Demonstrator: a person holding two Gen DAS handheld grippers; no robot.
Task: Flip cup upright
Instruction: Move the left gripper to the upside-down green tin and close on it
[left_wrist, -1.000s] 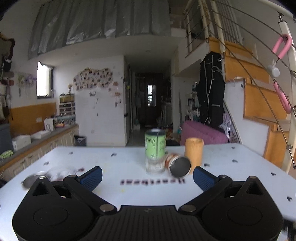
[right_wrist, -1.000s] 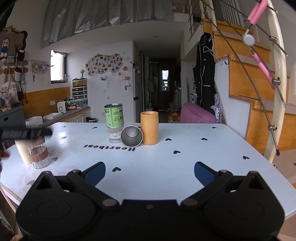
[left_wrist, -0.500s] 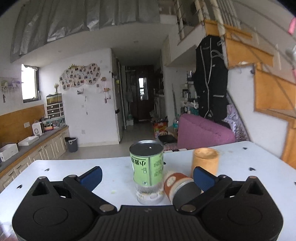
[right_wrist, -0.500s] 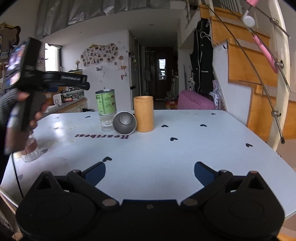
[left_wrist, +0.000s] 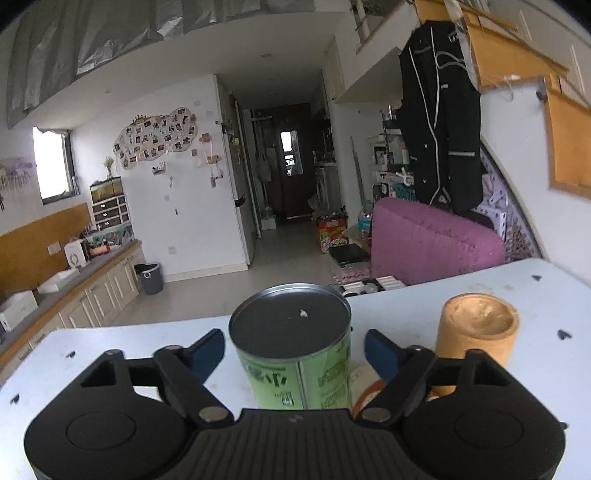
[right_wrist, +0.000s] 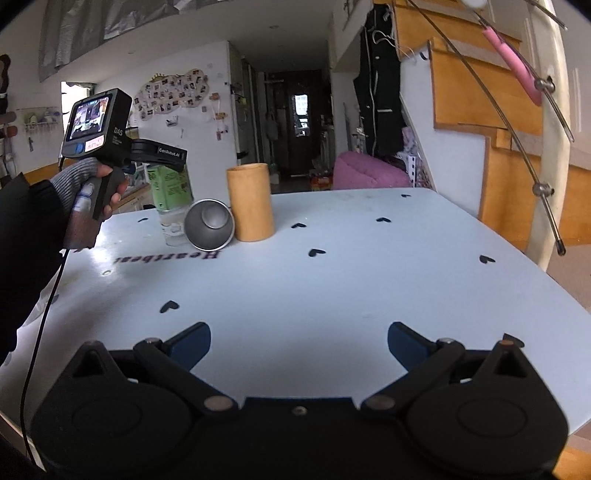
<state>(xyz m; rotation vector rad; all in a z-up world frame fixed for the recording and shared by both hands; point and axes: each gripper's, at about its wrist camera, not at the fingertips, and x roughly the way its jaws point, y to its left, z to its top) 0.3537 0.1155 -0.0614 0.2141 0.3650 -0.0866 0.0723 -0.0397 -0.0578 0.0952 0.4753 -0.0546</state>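
Observation:
A steel cup (right_wrist: 209, 229) lies on its side on the white table (right_wrist: 332, 280), mouth toward the right wrist camera, between a green can and a wooden cylinder. In the left wrist view only a sliver of its orange-and-white side (left_wrist: 364, 387) shows behind the right finger. My left gripper (left_wrist: 294, 350) is open, its fingers on either side of the green can (left_wrist: 295, 354) near the top, not touching. It also shows in the right wrist view (right_wrist: 122, 147), held by a gloved hand. My right gripper (right_wrist: 299, 339) is open and empty, low over the table's near part.
The green can (right_wrist: 170, 186) stands on a clear glass (right_wrist: 171, 229). The wooden cylinder (right_wrist: 251, 201) stands upright right of the cup, also in the left wrist view (left_wrist: 476, 332). A cable (right_wrist: 40, 325) hangs from the left gripper. A stair railing (right_wrist: 550, 147) is right of the table.
My left gripper has moved forward and higher, so its open fingers now flank the green can. My right gripper has barely moved and stays open.

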